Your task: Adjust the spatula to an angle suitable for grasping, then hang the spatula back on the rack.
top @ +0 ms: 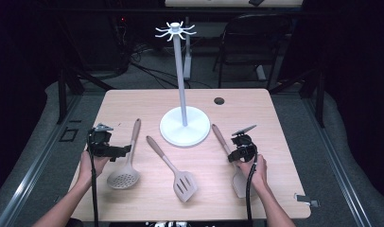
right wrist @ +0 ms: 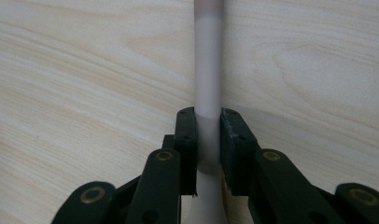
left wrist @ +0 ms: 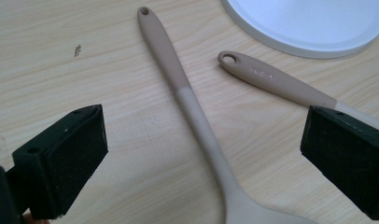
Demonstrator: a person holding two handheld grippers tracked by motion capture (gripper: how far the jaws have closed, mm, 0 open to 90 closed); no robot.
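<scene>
A person seated at a pale wooden worktop point(top: 133, 101) holds a claw in each hand, with a white hanging stand point(top: 184, 125) at the centre of the scene. The right claw point(top: 240, 150), just right of the stand's round base, has its two black pads pressed against either side of a spatula's point(top: 238, 182) slim pale handle, closed tight on it; seen from the right gripper view, the handle point(right wrist: 208, 93) runs straight up between the pads, and the spatula lies flat on the wood. Its brown handle tip points toward the stand's base, its blade toward the person. The left claw point(top: 115, 152), well left of the stand's base, is spread wide and has hold of nothing; in the left gripper view its pads point(left wrist: 75, 158) sit far apart above the bare wood. Just beside that claw, on the stand's side of it, lies a skimmer spoon point(top: 126, 165) with a round perforated head. Between the skimmer and the spatula, in front of the stand's base, rests a slotted turner point(top: 175, 171). The stand's thin post rises to a ring of hooks point(top: 175, 30), all bare.
</scene>
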